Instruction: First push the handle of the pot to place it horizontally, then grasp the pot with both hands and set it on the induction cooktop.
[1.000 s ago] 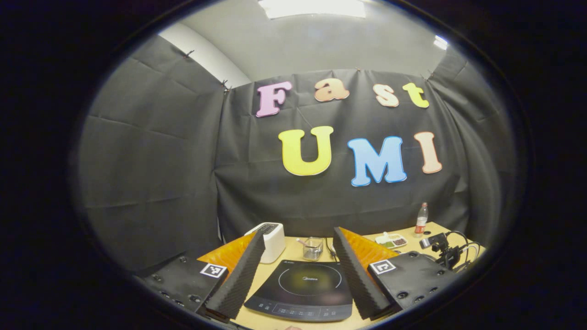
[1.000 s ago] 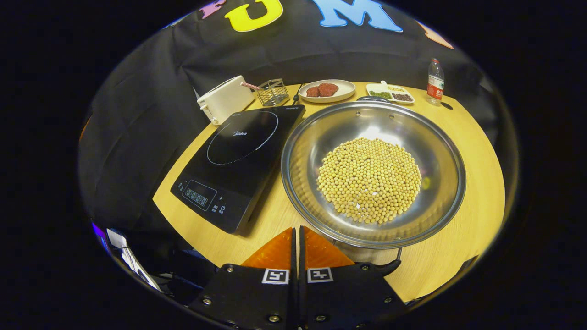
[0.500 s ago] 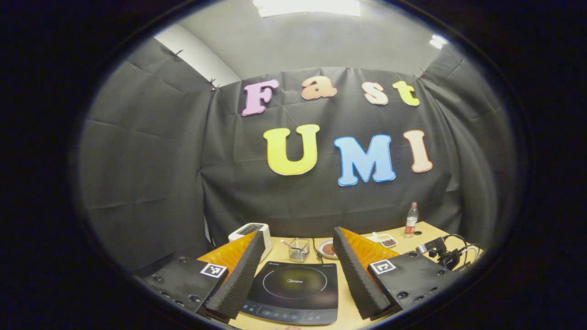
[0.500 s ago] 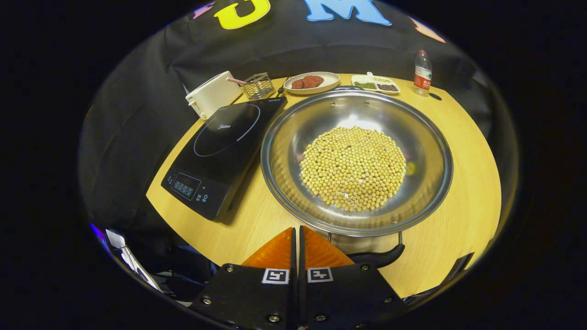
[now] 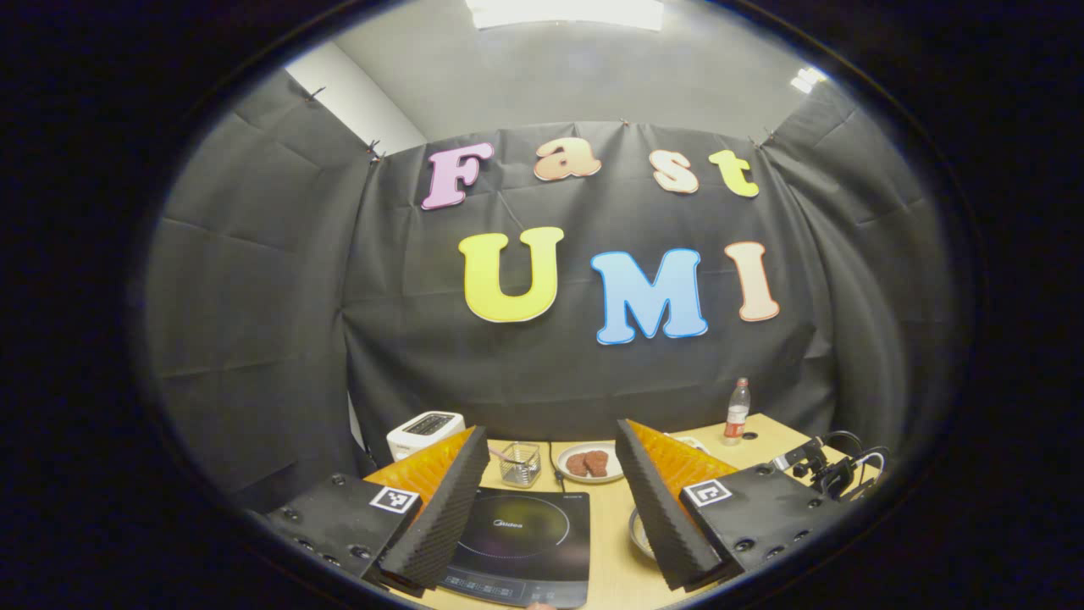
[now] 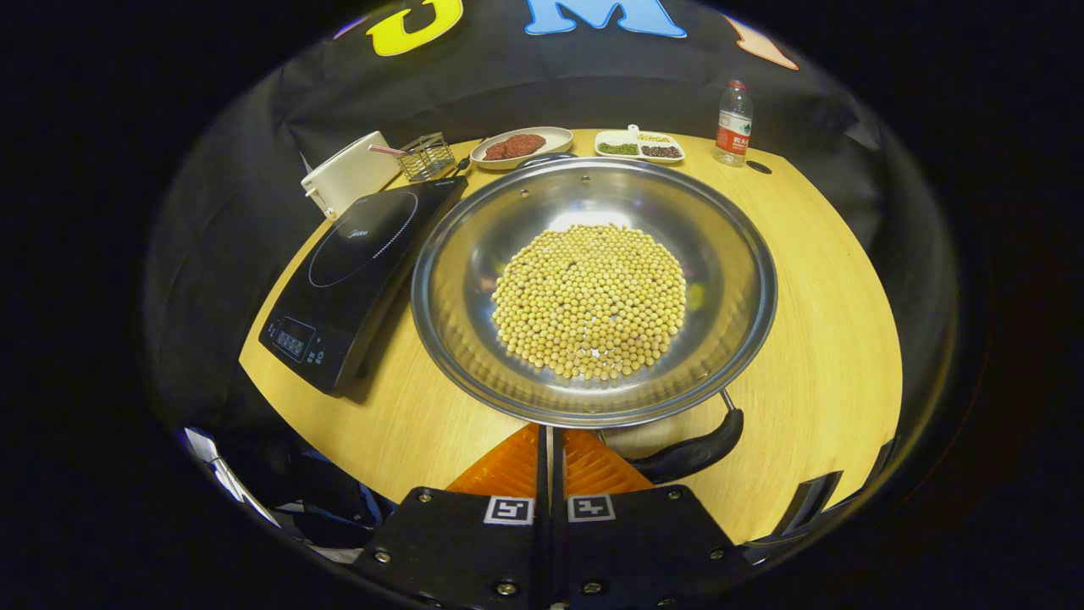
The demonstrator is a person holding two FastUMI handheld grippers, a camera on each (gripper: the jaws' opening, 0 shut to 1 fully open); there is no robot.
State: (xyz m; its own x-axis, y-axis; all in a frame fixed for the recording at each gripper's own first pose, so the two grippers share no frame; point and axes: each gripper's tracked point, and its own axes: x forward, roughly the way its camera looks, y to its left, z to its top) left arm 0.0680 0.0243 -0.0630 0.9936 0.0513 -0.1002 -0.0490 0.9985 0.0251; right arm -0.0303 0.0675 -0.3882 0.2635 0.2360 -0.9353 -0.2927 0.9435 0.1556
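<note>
**Pot beside cooktop**

Steel pot [image 6: 593, 288], holding yellow beans, upright on the table just ahead of right jaws; black handle [image 6: 690, 453] just right of them. Black cooktop [image 6: 356, 263] ahead-left, beside pot; also between left jaws.

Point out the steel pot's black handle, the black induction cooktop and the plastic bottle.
black handle of the steel pot [image 6: 690, 453], right gripper view, mid-grip
black induction cooktop [image 6: 360, 241], right gripper view, glass top
clear plastic bottle [image 6: 732, 127], right gripper view, label

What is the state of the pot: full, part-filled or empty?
Part-filled. In the right gripper view the pot holds a round bed of soybeans covering its bottom, with bare metal wall showing all around up to the rim.
</note>
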